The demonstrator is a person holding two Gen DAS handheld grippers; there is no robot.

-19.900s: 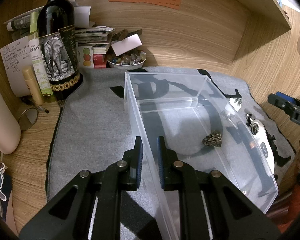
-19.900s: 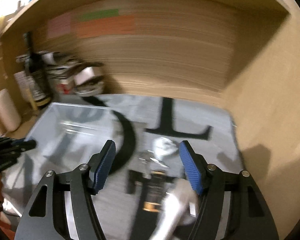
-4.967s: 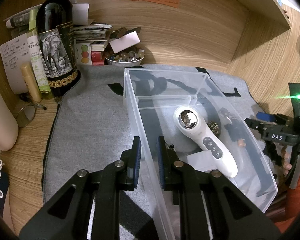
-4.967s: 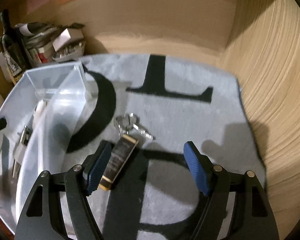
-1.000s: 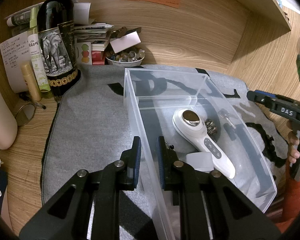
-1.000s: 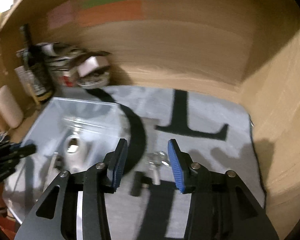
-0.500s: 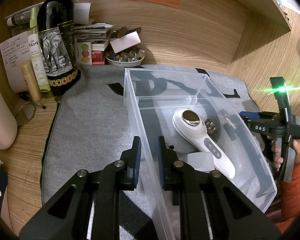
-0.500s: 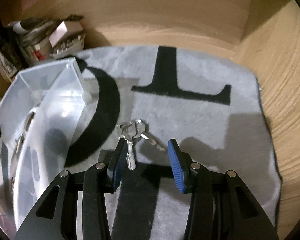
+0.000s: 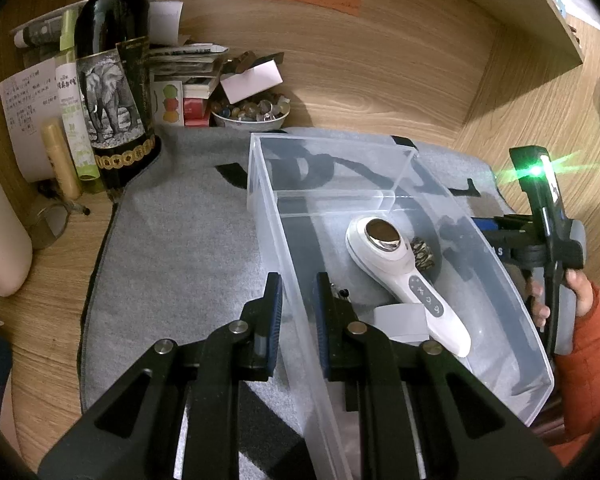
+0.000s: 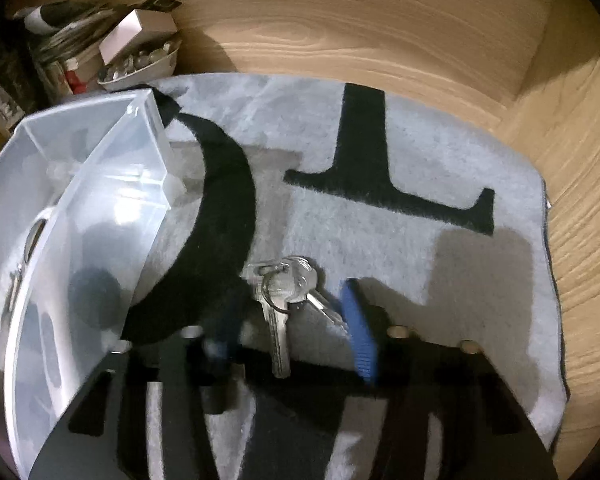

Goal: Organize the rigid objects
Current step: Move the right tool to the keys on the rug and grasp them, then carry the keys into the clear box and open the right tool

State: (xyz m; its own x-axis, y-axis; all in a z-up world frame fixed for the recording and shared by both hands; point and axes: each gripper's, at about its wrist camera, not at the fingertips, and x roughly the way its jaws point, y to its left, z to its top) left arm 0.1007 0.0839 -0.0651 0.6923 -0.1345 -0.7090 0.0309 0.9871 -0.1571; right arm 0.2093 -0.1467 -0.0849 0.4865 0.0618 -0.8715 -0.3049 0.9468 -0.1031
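A clear plastic bin (image 9: 268, 216) stands on the grey mat (image 9: 172, 248). My left gripper (image 9: 298, 300) is shut on the bin's left wall. In the bin lie a white handheld device (image 9: 404, 276), a small patterned ornament (image 9: 422, 254) and a white card (image 9: 400, 320). In the right wrist view a bunch of silver keys (image 10: 284, 296) lies on the mat (image 10: 380, 248) just right of the bin (image 10: 100, 200). My right gripper (image 10: 290, 328) is open and low over the mat, its blue pads (image 10: 358, 332) on either side of the keys.
A wine bottle (image 9: 114, 92), tubes, papers and a bowl of marbles (image 9: 252, 114) crowd the back left corner. Wooden walls close in behind and to the right. The right gripper's body with a green light (image 9: 540, 208) shows beyond the bin's right wall.
My right gripper has come down and forward over the keys, which now lie between its fingers. The left gripper still holds the bin wall and has not moved.
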